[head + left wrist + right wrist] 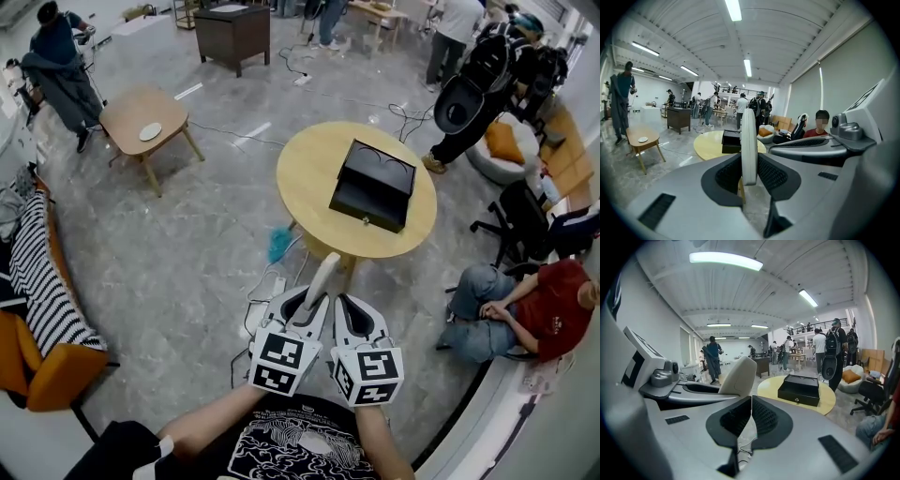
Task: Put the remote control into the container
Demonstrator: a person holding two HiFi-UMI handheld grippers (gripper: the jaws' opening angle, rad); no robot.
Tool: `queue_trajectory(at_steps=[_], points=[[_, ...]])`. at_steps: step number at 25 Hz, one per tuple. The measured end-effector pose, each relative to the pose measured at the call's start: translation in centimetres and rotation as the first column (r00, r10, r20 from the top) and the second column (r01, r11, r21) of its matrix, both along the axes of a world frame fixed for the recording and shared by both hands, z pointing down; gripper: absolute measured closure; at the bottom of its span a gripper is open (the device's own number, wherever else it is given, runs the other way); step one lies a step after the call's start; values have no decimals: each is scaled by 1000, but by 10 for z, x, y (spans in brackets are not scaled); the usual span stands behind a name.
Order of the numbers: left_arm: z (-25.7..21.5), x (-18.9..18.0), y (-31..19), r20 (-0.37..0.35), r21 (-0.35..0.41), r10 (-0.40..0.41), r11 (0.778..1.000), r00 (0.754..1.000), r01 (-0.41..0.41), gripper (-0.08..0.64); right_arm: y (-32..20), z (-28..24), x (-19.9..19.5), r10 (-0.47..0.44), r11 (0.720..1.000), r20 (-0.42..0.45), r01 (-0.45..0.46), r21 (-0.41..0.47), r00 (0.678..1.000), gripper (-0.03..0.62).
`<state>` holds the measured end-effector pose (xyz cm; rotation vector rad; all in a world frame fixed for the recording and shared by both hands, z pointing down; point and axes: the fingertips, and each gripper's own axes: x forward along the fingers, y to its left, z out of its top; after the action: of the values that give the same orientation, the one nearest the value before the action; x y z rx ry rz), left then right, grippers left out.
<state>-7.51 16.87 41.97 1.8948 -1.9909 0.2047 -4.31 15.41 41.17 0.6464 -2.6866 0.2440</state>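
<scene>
On the round table sits the container; left claw clamps the remote control, right claw closed.

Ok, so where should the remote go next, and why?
Probably carry it forward until it is above the black container. The left gripper has its jaws closed on the white remote control, but the container sits on the round table some way ahead, so letting go here would likely drop the remote on the floor.

Grey marble floor, round wooden table
</scene>
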Motion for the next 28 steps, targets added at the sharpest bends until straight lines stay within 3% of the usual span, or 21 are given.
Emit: queue_trajectory(at_steps=[17, 28], points=[[8, -39, -32, 10, -3, -2, 1000, 1000, 2, 456, -33, 6, -42, -13, 1000, -1, 13, 5, 1000, 568], [8, -43, -126, 32, -15, 12, 1000, 999, -12, 456, -124, 8, -45, -10, 1000, 16, 10, -3, 1000, 568]])
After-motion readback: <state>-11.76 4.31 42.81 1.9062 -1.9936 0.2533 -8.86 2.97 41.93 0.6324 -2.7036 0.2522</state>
